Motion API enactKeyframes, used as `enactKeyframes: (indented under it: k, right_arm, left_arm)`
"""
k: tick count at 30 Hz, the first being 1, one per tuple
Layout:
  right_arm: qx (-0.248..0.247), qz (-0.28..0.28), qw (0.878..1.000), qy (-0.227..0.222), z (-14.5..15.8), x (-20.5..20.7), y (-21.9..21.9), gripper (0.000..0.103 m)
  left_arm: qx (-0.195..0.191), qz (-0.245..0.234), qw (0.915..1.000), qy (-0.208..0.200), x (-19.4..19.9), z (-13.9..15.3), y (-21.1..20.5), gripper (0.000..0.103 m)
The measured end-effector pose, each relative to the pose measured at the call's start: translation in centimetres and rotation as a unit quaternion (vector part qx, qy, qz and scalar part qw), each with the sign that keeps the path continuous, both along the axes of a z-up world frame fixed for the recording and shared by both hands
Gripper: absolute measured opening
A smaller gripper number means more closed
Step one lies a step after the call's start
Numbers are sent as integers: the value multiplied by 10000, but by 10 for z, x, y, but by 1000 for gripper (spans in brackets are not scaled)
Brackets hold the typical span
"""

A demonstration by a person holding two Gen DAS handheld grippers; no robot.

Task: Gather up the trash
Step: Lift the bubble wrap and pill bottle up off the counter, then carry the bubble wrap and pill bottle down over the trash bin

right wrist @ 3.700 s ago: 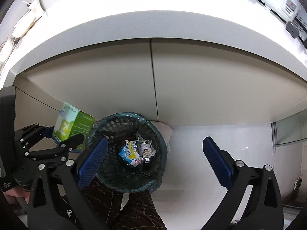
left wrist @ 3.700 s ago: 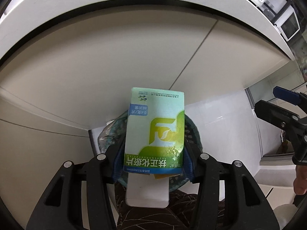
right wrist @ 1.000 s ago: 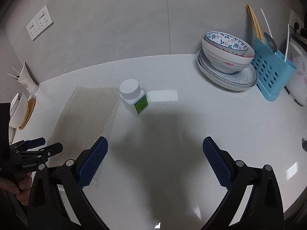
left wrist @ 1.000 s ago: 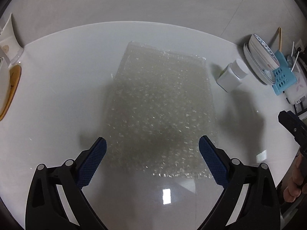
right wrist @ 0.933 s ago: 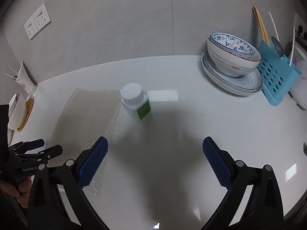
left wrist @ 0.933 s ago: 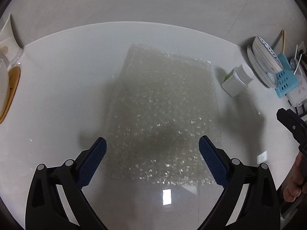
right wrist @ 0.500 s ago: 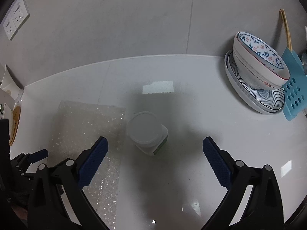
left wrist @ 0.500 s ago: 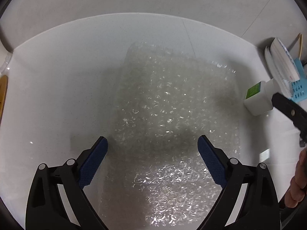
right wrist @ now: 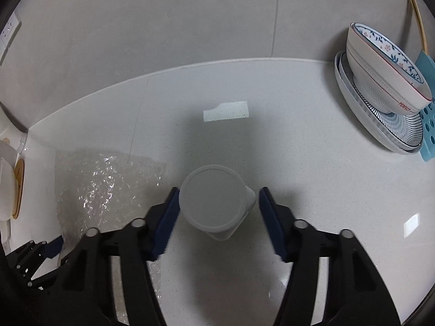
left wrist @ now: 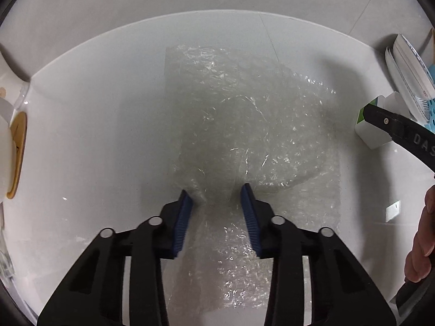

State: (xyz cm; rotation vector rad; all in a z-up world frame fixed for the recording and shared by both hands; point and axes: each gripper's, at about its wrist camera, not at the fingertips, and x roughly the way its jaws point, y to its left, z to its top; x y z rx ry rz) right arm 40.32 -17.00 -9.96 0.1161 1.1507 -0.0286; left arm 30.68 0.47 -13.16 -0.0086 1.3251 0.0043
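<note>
A clear sheet of bubble wrap (left wrist: 252, 125) lies on the white counter (left wrist: 95, 135). My left gripper (left wrist: 217, 195) points down onto it with its jaws closing. Its blue pads (left wrist: 187, 206) press a raised, puckered fold of the wrap between them. A white bottle (right wrist: 212, 198) with a round lid and a green label stands between the pads of my right gripper (right wrist: 219, 190), whose jaws are also closing. The left pad looks against the lid and a thin gap shows at the right pad. The bottle (left wrist: 372, 133) also shows in the left wrist view, partly behind a right finger (left wrist: 402, 133).
A stack of bowls and plates (right wrist: 380, 81) and a blue utensil holder (right wrist: 426, 125) stand at the right by the wall. A white item on a wooden coaster (left wrist: 11, 146) sits at the left edge. A person's hand (left wrist: 424, 231) holds the right gripper.
Both grippers came down closer to the counter and their jaws narrowed. The flat wrap is now bunched between the left pads, and the bottle now stands between the right pads.
</note>
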Motion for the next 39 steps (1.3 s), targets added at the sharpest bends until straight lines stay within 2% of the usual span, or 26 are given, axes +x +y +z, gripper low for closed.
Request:
enactKeyframes:
  k: [2, 6, 14, 19, 23, 27, 39]
  right_arm:
    - [-66, 34, 10000, -13, 1, -2, 3, 50]
    - [-247, 112, 9995, -165, 7, -16, 5, 50]
    - [-23, 6, 9999, -148, 14, -49, -16, 50]
    - [-46, 24, 9996, -277, 24, -72, -22, 50]
    - [-31, -30, 9992, -394, 44, -91, -44, 50]
    - [-20, -41, 9989, -460, 50, -101, -53, 50]
    - [115, -9, 9974, -709, 81, -148, -61, 50]
  left_arm:
    - [-87, -26, 9999, -75, -4, 1, 3, 20]
    - [-172, 39, 9997, -176, -12, 4, 7, 17]
    - [-384, 78, 9988, -287, -31, 18, 12, 15]
    - [-501, 107, 9982, -312, -44, 23, 11, 15]
    - [-636, 57, 9973, -366, -53, 32, 9, 15]
    - [-687, 40, 9967, -435, -64, 43, 5, 15]
    - [-928, 72, 9937, -632, -96, 75, 6, 15]
